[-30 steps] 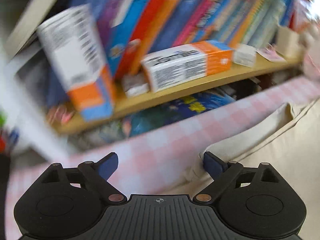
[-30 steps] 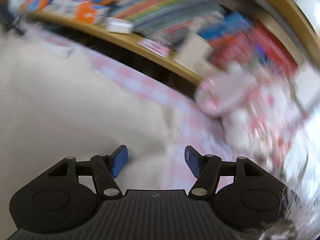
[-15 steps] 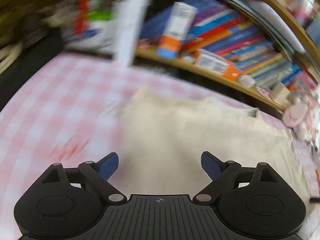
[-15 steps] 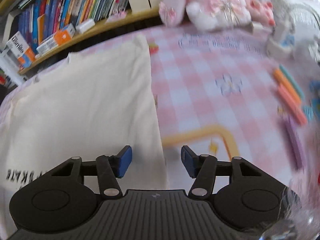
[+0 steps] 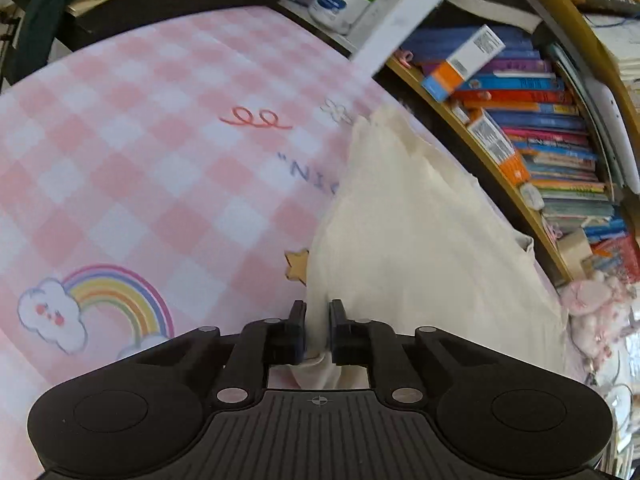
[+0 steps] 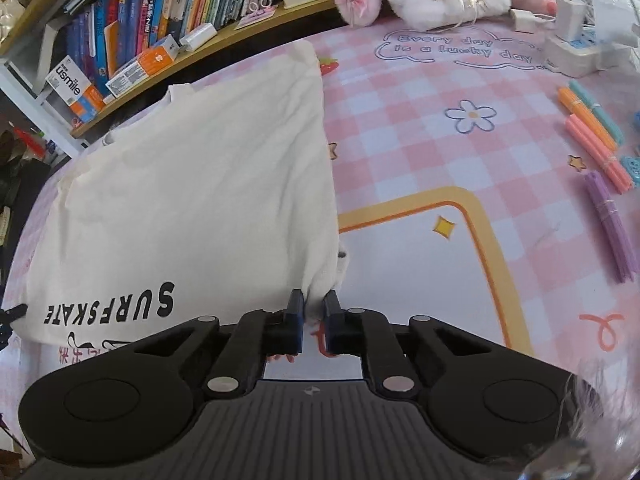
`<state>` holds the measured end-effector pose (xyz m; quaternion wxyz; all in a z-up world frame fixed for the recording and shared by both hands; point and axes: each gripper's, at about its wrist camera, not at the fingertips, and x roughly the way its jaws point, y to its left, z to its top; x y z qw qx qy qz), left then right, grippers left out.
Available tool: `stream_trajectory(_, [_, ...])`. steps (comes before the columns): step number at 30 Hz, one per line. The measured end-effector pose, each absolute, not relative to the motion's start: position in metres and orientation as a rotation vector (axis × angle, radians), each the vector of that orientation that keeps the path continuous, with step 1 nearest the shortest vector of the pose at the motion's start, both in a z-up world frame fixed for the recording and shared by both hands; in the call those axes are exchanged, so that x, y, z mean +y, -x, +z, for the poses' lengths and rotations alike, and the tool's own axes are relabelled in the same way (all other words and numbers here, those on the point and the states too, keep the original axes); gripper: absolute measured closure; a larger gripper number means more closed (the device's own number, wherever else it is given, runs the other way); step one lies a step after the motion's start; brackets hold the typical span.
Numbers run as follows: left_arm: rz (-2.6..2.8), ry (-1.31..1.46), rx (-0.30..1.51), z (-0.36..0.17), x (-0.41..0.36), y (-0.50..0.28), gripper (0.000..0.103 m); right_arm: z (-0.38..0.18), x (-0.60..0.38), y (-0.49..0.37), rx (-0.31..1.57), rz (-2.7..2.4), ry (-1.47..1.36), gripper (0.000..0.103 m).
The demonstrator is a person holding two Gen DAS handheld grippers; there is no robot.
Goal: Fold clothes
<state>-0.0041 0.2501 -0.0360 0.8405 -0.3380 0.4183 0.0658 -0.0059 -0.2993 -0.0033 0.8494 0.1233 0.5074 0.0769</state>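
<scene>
Cream T-shirt (image 6: 192, 184) flat on checked tablecloth (image 6: 420, 128) — soft, light, floppy, best taken at corners — left gripper (image 5: 318, 316) and right gripper (image 6: 313, 307) each clamped on a near corner.

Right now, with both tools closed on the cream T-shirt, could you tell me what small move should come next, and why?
Probably lift both corners together and carry them toward the collar. The left tool and right tool each pinch a near corner of the cream T-shirt, which lies flat on the pink checked cloth, so a fold looks ready.
</scene>
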Motion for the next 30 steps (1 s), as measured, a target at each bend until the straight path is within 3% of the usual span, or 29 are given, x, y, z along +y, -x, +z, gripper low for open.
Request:
stream_trajectory(11, [0.073,0.672,0.929,-0.034,0.239,0.067,0.095,0.001,-0.312,0.056,1.117,0.184,-0.15,0.093])
stream_trajectory(15, [0.065,0.595,0.932,-0.029,0.233,0.068,0.09,0.002,-0.306,0.057,1.097,0.201,-0.074,0.089])
stream_trajectory(16, [0.073,0.562,0.935,-0.027,0.231,0.067,0.089,0.005,-0.306,0.058,1.082,0.198,-0.058,0.083])
stream_trajectory(17, [0.082,0.532,0.933,-0.024,0.228,0.068,0.088,0.009,-0.306,0.059,1.057,0.185,-0.042,0.068])
stream_trajectory(19, [0.116,0.475,0.912,-0.016,0.222,0.074,0.079,0.017,-0.306,0.061,0.988,0.163,-0.017,0.056])
stream_trajectory(30, [0.125,0.26,0.801,0.02,0.168,0.074,0.076,0.013,-0.251,0.055,0.801,0.287,0.084,0.031])
